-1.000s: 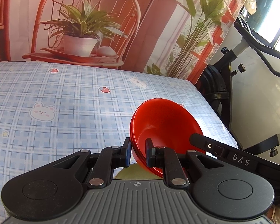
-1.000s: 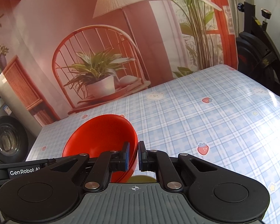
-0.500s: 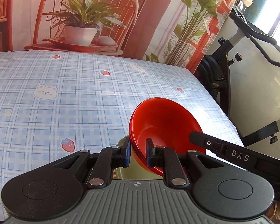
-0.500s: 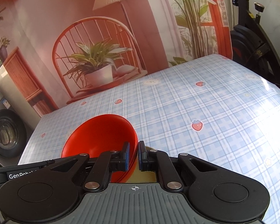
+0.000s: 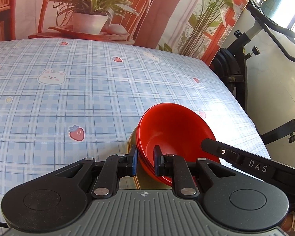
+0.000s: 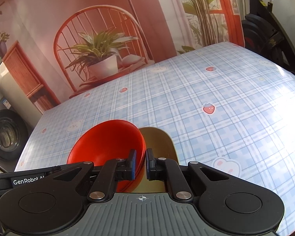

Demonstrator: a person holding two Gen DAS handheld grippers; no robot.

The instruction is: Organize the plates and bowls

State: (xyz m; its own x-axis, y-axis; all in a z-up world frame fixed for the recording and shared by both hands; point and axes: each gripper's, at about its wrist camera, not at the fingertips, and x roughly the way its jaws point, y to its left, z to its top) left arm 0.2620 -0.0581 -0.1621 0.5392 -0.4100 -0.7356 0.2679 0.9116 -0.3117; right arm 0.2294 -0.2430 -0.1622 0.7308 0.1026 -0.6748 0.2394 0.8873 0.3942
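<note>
Red bowls (image 5: 173, 129) clamped between both grippers' fingers (image 5: 134, 160).

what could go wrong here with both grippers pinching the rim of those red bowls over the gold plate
The red bowls hang tilted, held only at the rim by the left gripper and right gripper; if either pinch slips, the nested stack could swing or separate. The gold plate lies underneath and mostly hidden, so the bowls could land off-centre or knock it across the smooth checked tablecloth.
</note>
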